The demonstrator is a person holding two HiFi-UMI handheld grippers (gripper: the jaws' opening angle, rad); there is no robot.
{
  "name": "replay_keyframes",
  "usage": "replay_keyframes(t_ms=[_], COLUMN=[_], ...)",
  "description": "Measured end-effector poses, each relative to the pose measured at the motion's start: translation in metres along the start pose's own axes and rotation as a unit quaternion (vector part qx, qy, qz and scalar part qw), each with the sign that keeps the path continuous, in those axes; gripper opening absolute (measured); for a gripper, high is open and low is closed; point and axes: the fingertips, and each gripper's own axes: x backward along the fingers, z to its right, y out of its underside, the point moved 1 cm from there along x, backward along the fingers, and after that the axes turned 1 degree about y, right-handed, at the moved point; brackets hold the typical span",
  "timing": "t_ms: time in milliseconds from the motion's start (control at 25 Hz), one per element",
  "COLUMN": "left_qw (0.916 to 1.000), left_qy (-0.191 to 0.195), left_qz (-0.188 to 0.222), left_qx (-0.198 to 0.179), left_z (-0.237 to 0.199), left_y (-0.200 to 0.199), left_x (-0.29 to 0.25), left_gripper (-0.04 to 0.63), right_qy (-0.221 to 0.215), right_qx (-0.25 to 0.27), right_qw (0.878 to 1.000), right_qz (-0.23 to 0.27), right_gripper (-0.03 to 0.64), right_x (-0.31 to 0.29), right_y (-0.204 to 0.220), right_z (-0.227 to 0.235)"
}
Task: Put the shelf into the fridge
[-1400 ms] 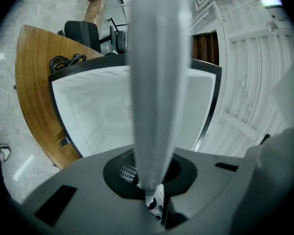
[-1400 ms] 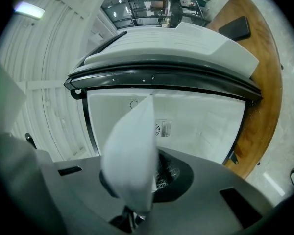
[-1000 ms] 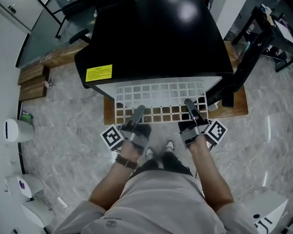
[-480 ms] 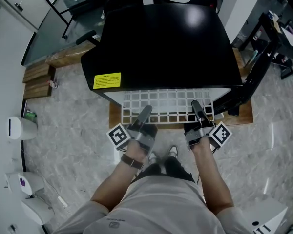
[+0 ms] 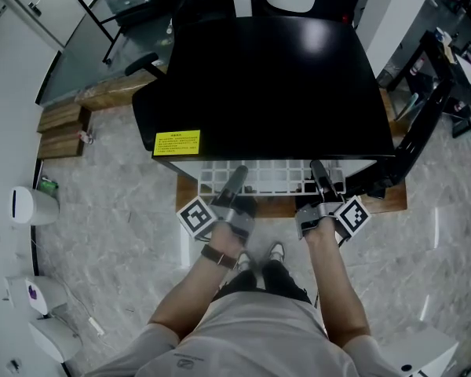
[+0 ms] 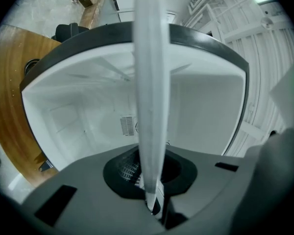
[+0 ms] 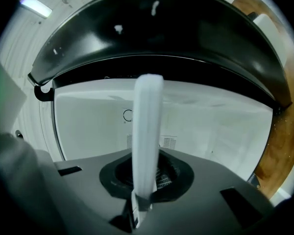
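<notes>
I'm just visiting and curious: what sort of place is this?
Probably a lab or workshop, not a home: the black fridge stands on a wooden platform, with a desk and white devices nearby.

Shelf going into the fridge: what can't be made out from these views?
- Rear of the shelf: head view, hidden under the black top of the fridge; only the front grid rows show.
- How the shelf's sides meet the fridge walls: head view, covered by that top; both gripper views show the shelf edge-on only.
- Print on the yellow label: head view, too small.
</notes>
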Motion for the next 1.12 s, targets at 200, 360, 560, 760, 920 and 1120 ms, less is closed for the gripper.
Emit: replay_keyframes(t_ms=[200, 360, 560, 760, 920, 1120], left_qw=[0.9994, 0.9976, 0.9929, 0.9893, 0.9879, 0.9862], left_qy=[-0.002, -0.005, -0.018, -0.008, -0.006, -0.01], left_qz=[0.033, 0.067, 0.117, 0.146, 0.155, 0.165], left_qx=[-0.008, -0.013, -0.011, 0.0, 0.003, 0.004], left_z=[-0.001, -0.001, -0.009, -0.008, -0.009, -0.013], left_y=[-0.008, -0.012, -0.018, -0.024, -0.03, -0.037], left_x=[-0.011, -0.017, -0.022, -0.032, -0.038, -0.048], left_gripper=[0.028, 0.028, 0.028, 0.028, 0.028, 0.028], right_qy=[0.004, 0.002, 0.001, 0.0, -0.002, -0.007], right_qx=[-0.007, -0.013, -0.022, -0.027, -0.033, -0.036], right_qw=[1.0, 0.999, 0.997, 0.996, 0.996, 0.995], right_qz=[0.029, 0.049, 0.07, 0.083, 0.088, 0.091], right_gripper=[0.049, 0.049, 0.049, 0.049, 0.049, 0.049], right_x=[-0.012, -0.019, -0.027, -0.037, -0.045, -0.058], right_y=[-0.005, -0.007, -0.009, -0.01, -0.012, -0.016], right_z=[0.001, 0.001, 0.001, 0.002, 0.0, 0.0])
